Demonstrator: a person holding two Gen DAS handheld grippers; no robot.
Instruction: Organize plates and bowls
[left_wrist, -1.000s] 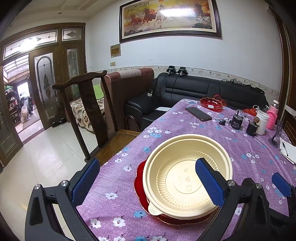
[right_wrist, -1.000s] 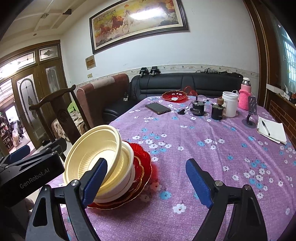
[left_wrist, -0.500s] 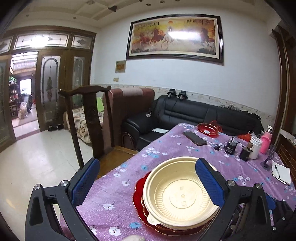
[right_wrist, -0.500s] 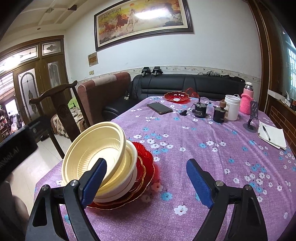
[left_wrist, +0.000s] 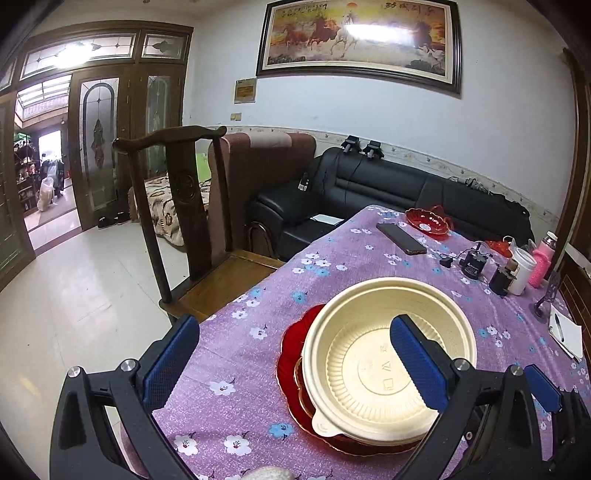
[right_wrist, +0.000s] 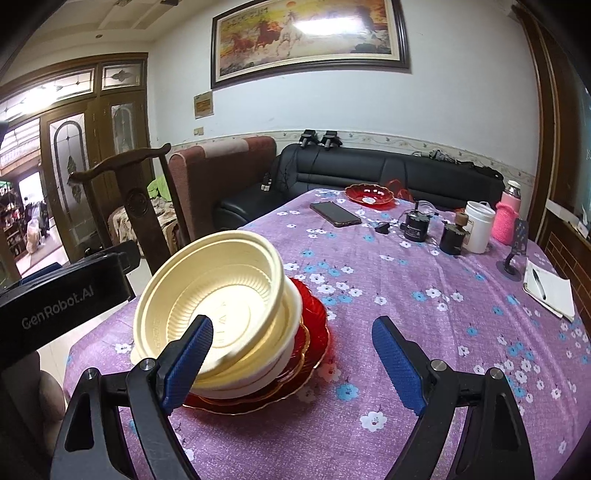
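Cream bowls (right_wrist: 218, 295) nested and tilted on red plates (right_wrist: 314, 325), near the table's (right_wrist: 424, 332) left edge. Left gripper (left_wrist: 295, 365) spread wide, empty. Right gripper (right_wrist: 291, 362) likewise gaping, grasping nothing.

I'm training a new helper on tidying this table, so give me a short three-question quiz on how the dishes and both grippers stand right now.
1. True or false: the cream bowls sit stacked on red plates.
2. What lies between the right gripper fingers? A) a bowl B) the phone C) nothing
3. Besides the stack, which red dish stands on the table, and where?

Key:
1. True.
2. C; the fingers stand wide apart over bare cloth beside the stack.
3. A lone red plate at the far end, just beyond the phone; the left gripper is open too.
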